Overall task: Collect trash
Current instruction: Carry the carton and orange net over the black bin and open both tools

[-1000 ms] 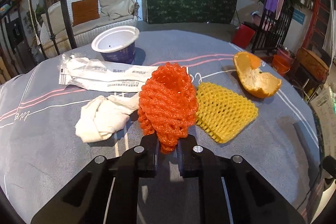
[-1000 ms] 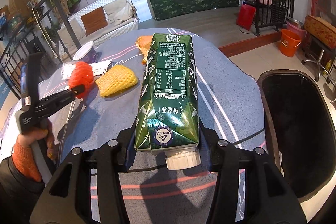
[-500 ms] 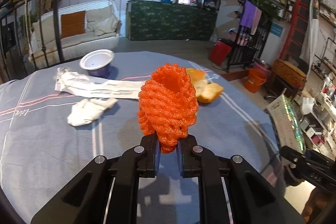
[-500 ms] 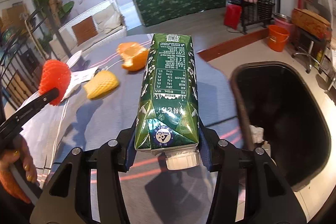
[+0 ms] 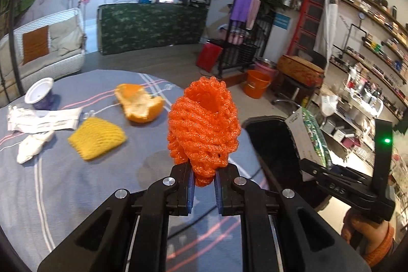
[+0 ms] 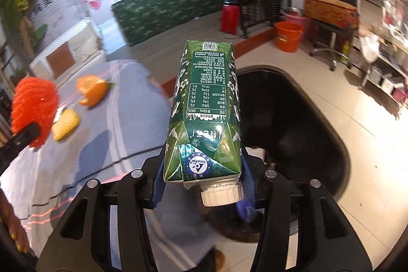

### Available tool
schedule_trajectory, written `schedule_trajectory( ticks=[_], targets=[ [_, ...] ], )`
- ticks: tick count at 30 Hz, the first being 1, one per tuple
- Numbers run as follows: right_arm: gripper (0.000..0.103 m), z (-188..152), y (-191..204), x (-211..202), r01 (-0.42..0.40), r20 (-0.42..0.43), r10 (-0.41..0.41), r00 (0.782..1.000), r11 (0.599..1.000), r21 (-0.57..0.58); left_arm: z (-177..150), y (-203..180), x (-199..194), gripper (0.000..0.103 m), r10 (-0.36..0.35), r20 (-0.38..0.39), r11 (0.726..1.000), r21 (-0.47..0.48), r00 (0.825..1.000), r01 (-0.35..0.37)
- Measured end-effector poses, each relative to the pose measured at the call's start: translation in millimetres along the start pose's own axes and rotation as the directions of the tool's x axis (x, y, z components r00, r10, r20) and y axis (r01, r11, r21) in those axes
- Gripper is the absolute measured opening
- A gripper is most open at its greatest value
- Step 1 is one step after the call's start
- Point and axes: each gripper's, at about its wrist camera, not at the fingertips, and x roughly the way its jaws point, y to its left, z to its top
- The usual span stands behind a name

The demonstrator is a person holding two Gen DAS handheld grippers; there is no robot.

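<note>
My left gripper [image 5: 203, 185] is shut on an orange foam fruit net [image 5: 204, 126] and holds it above the table's right edge; the net also shows in the right wrist view [image 6: 34, 106]. My right gripper [image 6: 202, 185] is shut on a green drink carton [image 6: 206, 114] with a white cap, held over the near rim of a black trash bin [image 6: 306, 124]. The bin also shows in the left wrist view [image 5: 270, 144], with the carton [image 5: 309, 137] above it. On the table lie a yellow foam net [image 5: 97, 138], an orange peel [image 5: 139, 106], a crumpled tissue [image 5: 32, 145], a white wrapper [image 5: 43, 119] and a yogurt cup [image 5: 40, 93].
The round table has a grey cloth [image 5: 76, 195] with pink and white stripes. An orange bucket [image 6: 289, 36], a red bin [image 6: 229, 15] and a metal rack [image 5: 239, 50] stand on the floor beyond. A white sofa [image 5: 43, 55] is at the far left.
Both grippers have swung right, off the table toward the black bin. The carton now hangs over the bin's rim. The orange net has been carried to the table's right edge.
</note>
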Motion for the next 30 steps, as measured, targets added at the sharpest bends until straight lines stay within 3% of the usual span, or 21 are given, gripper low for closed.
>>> schedule_trajectory(
  ticks=[9, 11, 14, 24, 30],
  targets=[
    [0.050, -9, -49, 36, 0.074, -0.060, -0.068, 0.996, 0.992, 0.106, 0, -53, 25, 0.013, -0.097, -0.032, 0.989, 0.110, 0.995, 0.100],
    [0.055, -11, -57, 41, 0.085, -0.071, -0.077, 0.995, 0.988, 0.129, 0, -62, 29, 0.013, -0.112, -0.041, 0.985, 0.125, 0.993, 0.116],
    [0.066, -11, -60, 34, 0.099, -0.043, -0.094, 0.995, 0.987, 0.127, -2, -73, 38, 0.013, -0.135, -0.062, 0.980, 0.137, 0.989, 0.143],
    [0.069, 3, -97, -6, 0.184, 0.055, -0.196, 0.979, 0.967, 0.175, -5, -104, 72, 0.013, -0.186, -0.151, 0.969, 0.134, 0.971, 0.206],
    [0.069, 5, -119, -25, 0.208, 0.082, -0.233, 0.969, 0.950, 0.234, -10, -139, 88, 0.013, -0.187, -0.175, 0.948, 0.226, 0.967, 0.224]
  ],
)
